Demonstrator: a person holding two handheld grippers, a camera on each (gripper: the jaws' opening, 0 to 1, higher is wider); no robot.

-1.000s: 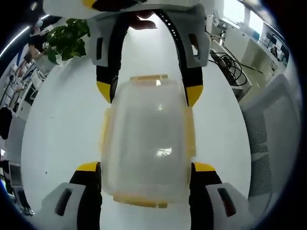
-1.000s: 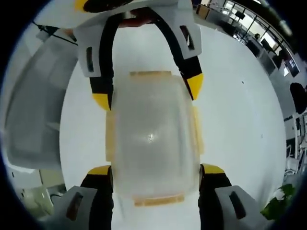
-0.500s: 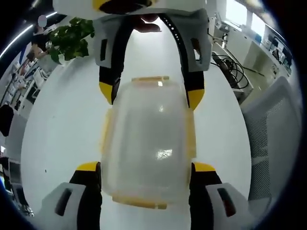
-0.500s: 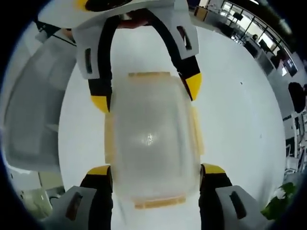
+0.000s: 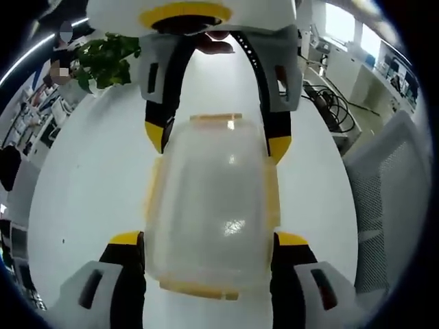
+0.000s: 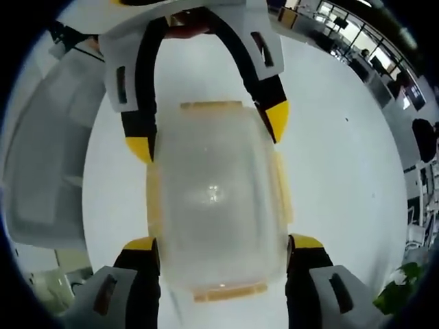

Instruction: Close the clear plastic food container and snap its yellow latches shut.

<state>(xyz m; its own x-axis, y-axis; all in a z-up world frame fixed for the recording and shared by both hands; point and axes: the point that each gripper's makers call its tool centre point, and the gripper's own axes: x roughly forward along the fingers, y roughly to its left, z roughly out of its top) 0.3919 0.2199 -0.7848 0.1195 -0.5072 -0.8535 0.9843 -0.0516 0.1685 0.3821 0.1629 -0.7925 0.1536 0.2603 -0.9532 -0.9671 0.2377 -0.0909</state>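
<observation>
Container [image 5: 209, 205] sits lid-on on your white tabletop [image 5: 89, 185]; in the left gripper view your left gripper [image 5: 209, 240] spreads its jaws around its near end, the right gripper [image 5: 218, 133] opposite. In the right gripper view, the right gripper [image 6: 223, 243] likewise straddles the container [image 6: 216, 195], jaws spread, yellow latches [image 6: 281, 188] along its sides.

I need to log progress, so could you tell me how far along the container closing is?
Done: the lid sits on the clear container. In hand: the left tool and right tool straddle it from opposite ends. Left: whether the yellow latches are snapped cannot be told, so check them.
</observation>
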